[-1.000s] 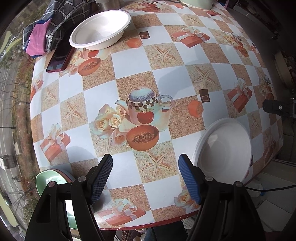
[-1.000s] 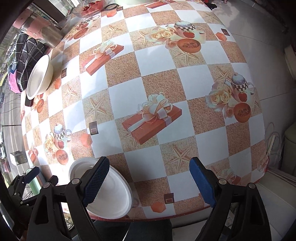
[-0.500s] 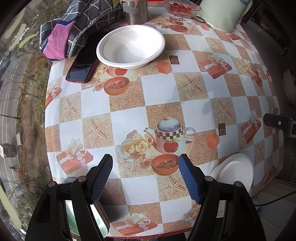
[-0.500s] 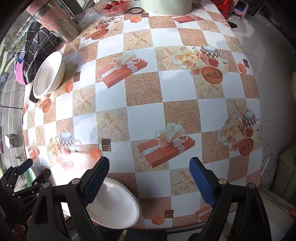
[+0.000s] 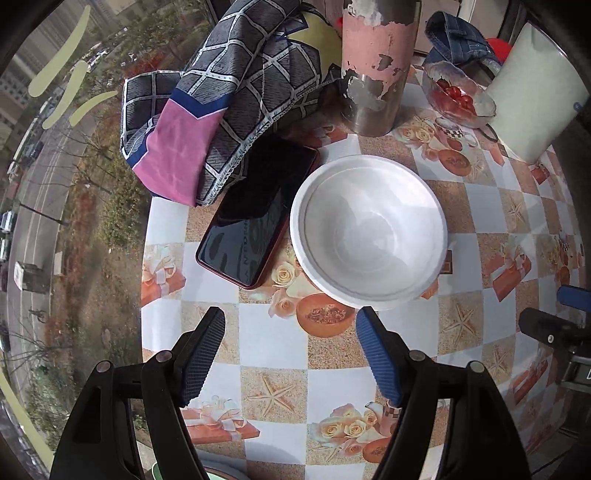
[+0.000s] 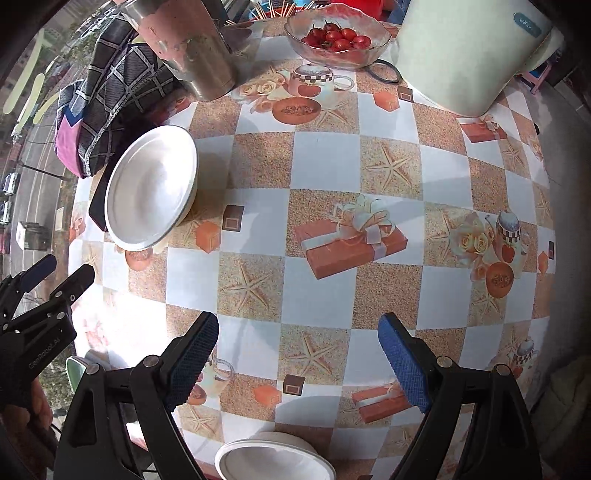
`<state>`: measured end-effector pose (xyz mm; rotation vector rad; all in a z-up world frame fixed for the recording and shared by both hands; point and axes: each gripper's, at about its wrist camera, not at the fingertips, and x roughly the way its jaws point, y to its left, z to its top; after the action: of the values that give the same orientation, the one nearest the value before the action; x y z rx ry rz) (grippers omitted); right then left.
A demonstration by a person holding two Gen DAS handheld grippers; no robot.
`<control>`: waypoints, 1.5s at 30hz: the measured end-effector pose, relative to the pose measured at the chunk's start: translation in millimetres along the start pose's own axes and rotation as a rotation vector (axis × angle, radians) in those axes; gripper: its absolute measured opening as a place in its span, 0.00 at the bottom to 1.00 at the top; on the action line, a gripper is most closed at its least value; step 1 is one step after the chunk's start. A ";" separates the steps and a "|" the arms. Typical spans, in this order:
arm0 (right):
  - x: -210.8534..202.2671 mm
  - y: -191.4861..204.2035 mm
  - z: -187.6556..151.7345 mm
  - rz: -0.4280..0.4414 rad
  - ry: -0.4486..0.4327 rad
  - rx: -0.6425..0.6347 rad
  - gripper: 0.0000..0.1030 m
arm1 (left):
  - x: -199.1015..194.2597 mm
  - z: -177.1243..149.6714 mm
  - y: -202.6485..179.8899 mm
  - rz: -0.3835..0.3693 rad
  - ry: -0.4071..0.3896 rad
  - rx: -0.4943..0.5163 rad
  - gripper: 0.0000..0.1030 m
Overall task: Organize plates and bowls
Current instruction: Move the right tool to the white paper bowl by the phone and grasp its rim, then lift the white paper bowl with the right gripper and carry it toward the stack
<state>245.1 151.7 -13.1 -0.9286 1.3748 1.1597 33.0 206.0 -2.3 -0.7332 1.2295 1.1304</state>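
Observation:
A white bowl [image 5: 369, 232] sits on the patterned tablecloth, just ahead of my left gripper [image 5: 291, 352], which is open and empty. The same bowl shows at the left in the right wrist view [image 6: 151, 188]. A second white bowl [image 6: 273, 461] sits at the table's near edge, below my right gripper [image 6: 299, 360], which is open and empty. The left gripper also shows in the right wrist view [image 6: 48, 273], at the left edge. A green dish rim [image 5: 173, 472] peeks out under the left gripper.
A dark phone [image 5: 258, 218] lies touching the bowl's left side. A checked cloth [image 5: 221, 92], a pink-and-steel tumbler [image 5: 376, 62], a glass bowl of tomatoes [image 6: 338, 35] and a pale green container [image 6: 469, 55] stand at the back.
Both grippers have moved forward over the table. The far white bowl is now close in front of the left gripper. The near bowl has dropped to the bottom edge of the right view.

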 end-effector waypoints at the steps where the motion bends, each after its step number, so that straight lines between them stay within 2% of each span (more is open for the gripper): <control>1: 3.1 5.0 7.2 0.005 0.000 0.000 0.87 | 5.2 6.2 1.1 0.002 0.000 -0.005 0.75; 11: 37.3 28.9 59.7 0.023 -0.011 0.041 0.87 | 50.2 44.2 0.1 0.047 0.014 0.031 0.75; 22: 71.5 39.8 88.6 0.048 -0.004 0.055 0.87 | 76.8 63.3 -3.9 0.057 0.028 0.045 0.75; 24: 76.0 41.2 89.7 0.059 0.001 0.058 0.86 | 77.2 63.8 -5.5 0.078 0.030 0.064 0.74; 25: 78.6 42.0 91.1 0.056 0.003 0.060 0.86 | 76.3 61.2 -5.1 0.082 0.036 0.071 0.73; 27: 84.3 41.1 89.9 0.063 0.014 0.058 0.86 | 77.1 58.2 -5.5 0.058 0.050 0.077 0.60; 28: 86.9 41.6 88.4 0.081 0.023 0.056 0.84 | 78.2 56.4 -6.1 0.053 0.059 0.080 0.55; 30: 93.6 38.8 85.3 0.107 0.045 0.057 0.64 | 79.4 52.8 -8.2 0.032 0.073 0.087 0.41; 31: 94.4 37.7 83.9 0.118 0.042 0.062 0.64 | 80.6 52.5 -11.4 0.020 0.075 0.092 0.38; 32: 94.6 37.2 83.2 0.131 0.038 0.062 0.60 | 80.3 51.8 -14.6 0.014 0.074 0.101 0.32; 34: 96.4 37.0 81.4 0.183 0.052 0.063 0.43 | 77.0 50.0 -20.9 0.017 0.064 0.121 0.32; 36: 102.1 42.6 83.1 0.206 0.081 0.067 0.24 | 74.4 49.0 -27.5 -0.012 0.069 0.129 0.28; 38: 105.1 46.7 77.2 0.200 0.097 0.060 0.14 | 69.6 43.7 -34.0 -0.010 0.064 0.145 0.27; 42: 104.9 48.5 54.1 0.173 0.117 0.021 0.14 | 64.6 17.0 -47.2 -0.035 0.087 0.155 0.27; 45: 102.8 52.8 28.9 0.138 0.133 -0.043 0.15 | 58.8 -15.1 -54.5 -0.052 0.105 0.178 0.27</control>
<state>187.1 198.6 -105.9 -0.9677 1.5464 1.2537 76.2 190.3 -69.7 -0.6925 1.3724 0.9362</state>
